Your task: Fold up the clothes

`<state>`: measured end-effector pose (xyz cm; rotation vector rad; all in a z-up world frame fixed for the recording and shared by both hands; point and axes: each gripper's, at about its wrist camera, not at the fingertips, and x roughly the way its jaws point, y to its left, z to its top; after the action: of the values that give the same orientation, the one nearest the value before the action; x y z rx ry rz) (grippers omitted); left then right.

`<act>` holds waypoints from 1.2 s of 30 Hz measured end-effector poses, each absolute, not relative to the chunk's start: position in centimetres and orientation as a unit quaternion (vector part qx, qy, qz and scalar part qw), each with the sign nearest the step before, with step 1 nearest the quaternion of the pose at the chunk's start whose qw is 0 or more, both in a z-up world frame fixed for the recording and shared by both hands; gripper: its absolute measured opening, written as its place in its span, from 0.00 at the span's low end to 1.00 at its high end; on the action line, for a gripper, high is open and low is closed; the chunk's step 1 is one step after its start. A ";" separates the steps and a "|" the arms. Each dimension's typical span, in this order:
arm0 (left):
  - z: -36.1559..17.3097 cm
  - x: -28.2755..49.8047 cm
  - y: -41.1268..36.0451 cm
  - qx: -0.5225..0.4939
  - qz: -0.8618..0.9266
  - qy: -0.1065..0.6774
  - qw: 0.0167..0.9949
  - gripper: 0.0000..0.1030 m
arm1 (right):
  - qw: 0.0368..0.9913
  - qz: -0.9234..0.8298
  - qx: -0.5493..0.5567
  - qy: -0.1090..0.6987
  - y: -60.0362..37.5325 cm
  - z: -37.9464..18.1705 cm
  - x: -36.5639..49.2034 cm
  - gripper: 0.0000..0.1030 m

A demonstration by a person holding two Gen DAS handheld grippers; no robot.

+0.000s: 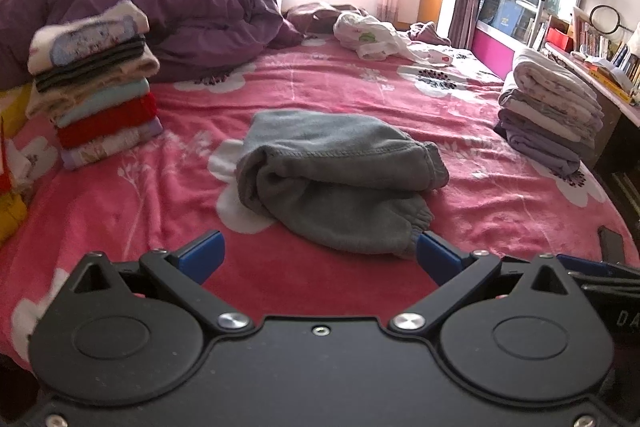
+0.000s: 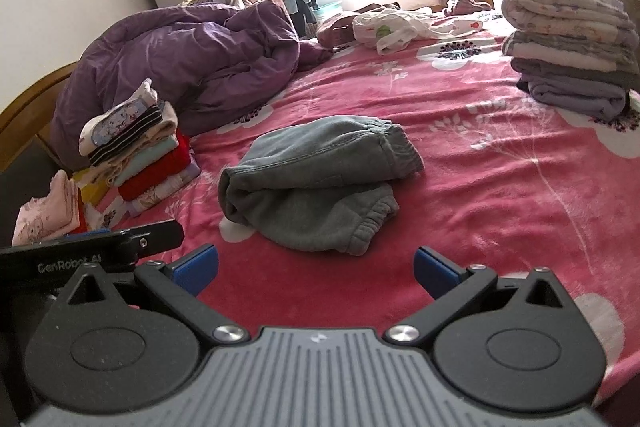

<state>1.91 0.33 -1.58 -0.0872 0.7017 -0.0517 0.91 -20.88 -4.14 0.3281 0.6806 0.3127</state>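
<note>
Grey sweatpants (image 1: 336, 175) lie folded in a thick bundle in the middle of the pink flowered bed, cuffs toward the right; they also show in the right wrist view (image 2: 316, 183). My left gripper (image 1: 320, 255) is open and empty, just in front of the bundle, its right blue fingertip (image 1: 436, 257) close to the lower cuff. My right gripper (image 2: 316, 267) is open and empty, a little short of the bundle. The left gripper's body (image 2: 92, 247) shows at the left edge of the right wrist view.
A stack of folded clothes (image 1: 96, 83) stands at the left, another stack (image 1: 552, 115) at the right. A crumpled purple duvet (image 1: 160, 7) and unfolded white clothes (image 1: 376, 35) lie at the back. The bed (image 1: 500, 199) drops off at the right, beside shelves.
</note>
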 end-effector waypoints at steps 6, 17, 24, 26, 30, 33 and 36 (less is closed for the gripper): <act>-2.8 3.3 -0.4 -0.050 -0.039 0.354 0.933 1.00 | 0.917 0.148 0.180 0.322 -22.2 -5.6 1.9 1.00; -5.1 6.7 -2.0 -0.035 -0.052 0.365 0.929 1.00 | 0.916 0.165 0.220 0.294 -25.6 -10.8 4.7 1.00; -6.3 8.9 -4.1 0.004 -0.077 0.384 0.920 1.00 | 0.908 0.175 0.257 0.281 -28.4 -14.7 6.2 1.00; -6.5 9.7 -4.7 0.013 -0.076 0.385 0.920 1.00 | 0.904 0.176 0.271 0.279 -29.2 -15.6 6.6 1.00; -6.6 11.4 -6.3 0.042 -0.067 0.371 0.925 1.00 | 0.900 0.156 0.294 0.281 -30.4 -16.9 7.8 1.00; -6.8 12.8 -7.5 0.071 -0.069 0.354 0.930 1.00 | 0.888 0.145 0.313 0.303 -30.5 -18.5 8.8 1.00; -7.1 14.1 -9.0 0.113 -0.071 0.337 0.932 1.00 | 0.886 0.139 0.313 0.314 -30.1 -19.5 9.3 1.00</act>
<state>14.09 -9.01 -7.11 0.2317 0.6887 -0.1457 9.29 -30.14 -19.47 0.6506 0.6530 0.2901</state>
